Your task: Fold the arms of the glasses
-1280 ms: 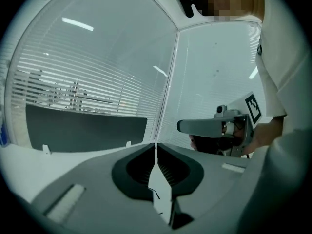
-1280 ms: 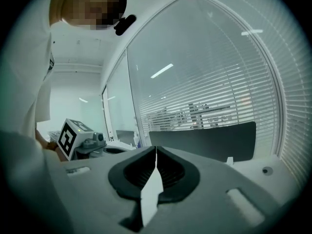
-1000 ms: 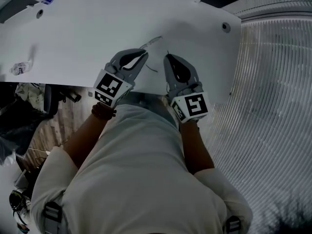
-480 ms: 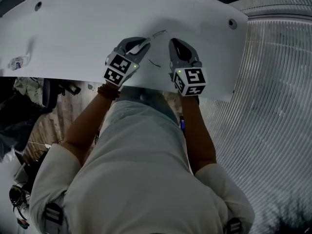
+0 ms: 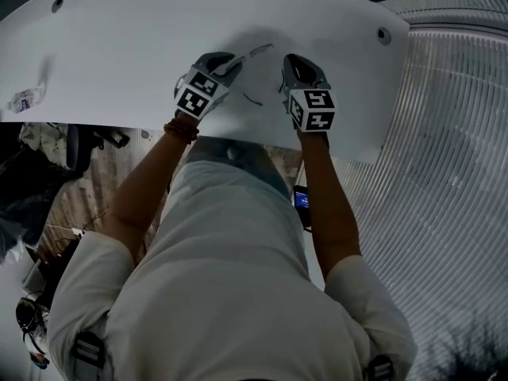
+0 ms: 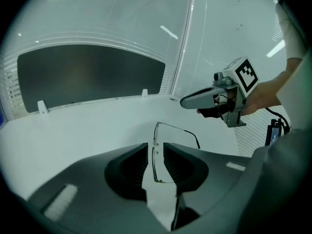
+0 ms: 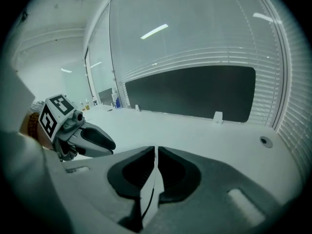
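Note:
Thin wire-rimmed glasses [image 6: 184, 130] lie on the white table [image 5: 119, 46], showing as a pale streak [image 5: 259, 51] in the head view. My left gripper [image 6: 155, 152] is low over the table and its jaws are opening. The glasses' front rim stands edge-on in the gap, and the pads are off it. One arm sticks out to the right, unfolded. My right gripper [image 7: 155, 152] is shut, with a thin dark wire, apparently the other arm, running through its gap. In the head view the left gripper [image 5: 232, 63] and the right gripper [image 5: 287, 60] sit side by side near the table's front edge.
A dark panel [image 6: 87, 77] stands along the table's far edge. A small packet [image 5: 22, 100] lies at the table's left edge and a grommet hole [image 5: 385, 33] at its right. Ribbed flooring [image 5: 444, 173] lies to the right. A phone [image 5: 302, 201] sticks from the person's pocket.
Both grippers have sunk and moved forward onto the table with the glasses. The left jaws have spread apart from the rim; the right jaws stay closed.

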`<state>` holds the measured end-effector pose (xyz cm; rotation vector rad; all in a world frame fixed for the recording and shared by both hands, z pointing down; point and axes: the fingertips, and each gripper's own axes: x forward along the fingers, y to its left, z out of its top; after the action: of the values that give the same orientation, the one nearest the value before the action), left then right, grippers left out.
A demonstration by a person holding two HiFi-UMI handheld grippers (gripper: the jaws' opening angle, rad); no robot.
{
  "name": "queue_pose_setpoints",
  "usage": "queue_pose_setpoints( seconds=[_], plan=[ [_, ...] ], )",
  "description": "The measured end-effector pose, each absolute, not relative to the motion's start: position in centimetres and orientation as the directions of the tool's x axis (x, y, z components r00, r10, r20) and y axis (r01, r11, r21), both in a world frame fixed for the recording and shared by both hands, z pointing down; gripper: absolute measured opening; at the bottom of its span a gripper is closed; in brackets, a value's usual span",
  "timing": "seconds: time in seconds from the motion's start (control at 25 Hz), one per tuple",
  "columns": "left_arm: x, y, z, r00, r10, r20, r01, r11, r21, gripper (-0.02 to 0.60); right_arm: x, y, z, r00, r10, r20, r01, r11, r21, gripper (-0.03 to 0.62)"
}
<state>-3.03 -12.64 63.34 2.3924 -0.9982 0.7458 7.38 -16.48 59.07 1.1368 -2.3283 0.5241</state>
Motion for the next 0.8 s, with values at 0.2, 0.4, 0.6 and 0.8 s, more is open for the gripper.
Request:
queue_pose_setpoints(
  seconds=[0.2, 0.4, 0.6, 0.8],
  plan=[
    [-2.5, -12.8, 65.4, 0.592, -0.471, 0.655, -0.734, -0.650, 0.196, 0.110, 8.6, -17.1, 61.3, -0.505, -0.608, 0.612, -0.820, 0.560, -0.119, 0.021],
    [-2.3, -12.9, 66.0, 0.588, -0.456, 0.668, -0.732, -0.651, 0.200, 0.098, 9.7, -17.1, 63.4, -0.476, -0.587, 0.655, -0.829, 0.549, -0.111, 0.021],
    [-2.4, -12.7, 66.5, 0.581, -0.451, 0.678, -0.735, -0.649, 0.198, 0.059, 10.7, -16.6, 65.7, -0.453, -0.559, 0.694, -0.838, 0.533, -0.117, 0.021],
    [-2.3, -12.6, 66.8, 0.578, -0.452, 0.680, -0.738, -0.645, 0.198, 0.035, 10.5, -16.0, 67.3, -0.457, -0.527, 0.717, -0.827, 0.548, -0.124, 0.021]
  ],
)
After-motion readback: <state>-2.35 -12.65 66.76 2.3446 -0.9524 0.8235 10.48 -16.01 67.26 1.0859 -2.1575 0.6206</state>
